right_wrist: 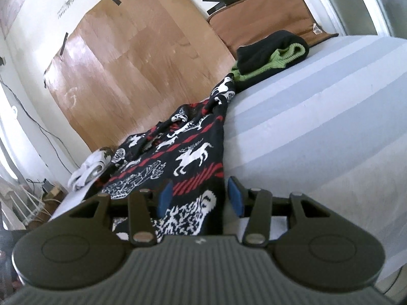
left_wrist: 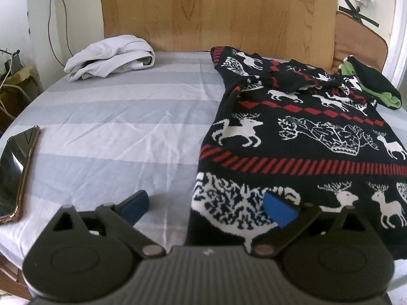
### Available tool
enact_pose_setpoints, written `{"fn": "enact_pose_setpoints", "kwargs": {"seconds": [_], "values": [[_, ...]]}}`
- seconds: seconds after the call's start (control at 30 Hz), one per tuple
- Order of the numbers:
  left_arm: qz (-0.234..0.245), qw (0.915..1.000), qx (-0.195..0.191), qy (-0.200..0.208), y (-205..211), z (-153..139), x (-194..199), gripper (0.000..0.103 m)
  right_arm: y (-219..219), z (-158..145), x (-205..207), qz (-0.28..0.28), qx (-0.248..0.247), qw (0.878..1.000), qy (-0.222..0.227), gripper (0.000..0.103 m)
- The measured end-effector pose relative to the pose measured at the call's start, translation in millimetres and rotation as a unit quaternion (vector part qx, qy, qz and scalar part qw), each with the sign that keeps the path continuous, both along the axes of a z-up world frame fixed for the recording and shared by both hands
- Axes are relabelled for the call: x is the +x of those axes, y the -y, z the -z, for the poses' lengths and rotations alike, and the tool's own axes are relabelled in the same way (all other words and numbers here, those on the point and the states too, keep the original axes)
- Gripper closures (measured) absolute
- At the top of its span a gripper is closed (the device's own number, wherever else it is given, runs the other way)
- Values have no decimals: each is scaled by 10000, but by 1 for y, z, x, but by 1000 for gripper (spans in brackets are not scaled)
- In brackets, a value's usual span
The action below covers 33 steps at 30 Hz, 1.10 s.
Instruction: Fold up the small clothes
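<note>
A black sweater with white reindeer and red stripes (left_wrist: 300,137) lies spread on the striped sheet (left_wrist: 114,117), its sleeves bunched near the top. My left gripper (left_wrist: 206,207) is open at the sweater's lower left corner, one blue pad over the sheet, the other over the knit. In the right wrist view the same sweater (right_wrist: 188,157) runs away from me. My right gripper (right_wrist: 199,197) is open astride the sweater's lower right edge, near the hem. It holds nothing.
A crumpled white garment (left_wrist: 112,58) lies at the far left of the bed. A black and green garment (left_wrist: 368,84) lies at the far right, also in the right wrist view (right_wrist: 272,50). A phone (left_wrist: 15,172) lies at the left edge. A wooden board (left_wrist: 216,12) stands behind.
</note>
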<state>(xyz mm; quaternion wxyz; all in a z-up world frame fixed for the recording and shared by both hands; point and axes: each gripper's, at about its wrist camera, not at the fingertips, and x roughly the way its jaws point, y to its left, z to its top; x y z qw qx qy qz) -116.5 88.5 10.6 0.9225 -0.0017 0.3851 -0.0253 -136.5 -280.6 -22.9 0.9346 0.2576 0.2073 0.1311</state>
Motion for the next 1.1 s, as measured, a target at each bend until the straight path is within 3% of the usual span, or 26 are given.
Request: {"fn": "enact_pose_setpoints", "kwargs": {"seconds": [0.2,0.3,0.37,0.4,0.57,1.1], "values": [[-14,10000,46,-13,2,1,2,1,3,2,-4,-155,64,9998,126,50],[-33,10000,61,-16,3,1,2,0,-4,2,-9,-405,-29,9988,291,33],[-54,10000,70,-13,4,1,2,0,-17,1,-13,-616,-187,9970,430,10],[-64,10000,70,-16,3,2,2,0,-23,1,-14,-702,-312,9959,487,8],[-63,9999,76,-33,3,2,4,0,-37,5,-23,-502,-647,9941,712,7],[53,9999,46,114,-1,3,-2,0,-46,4,-29,-374,-656,9946,713,6]]}}
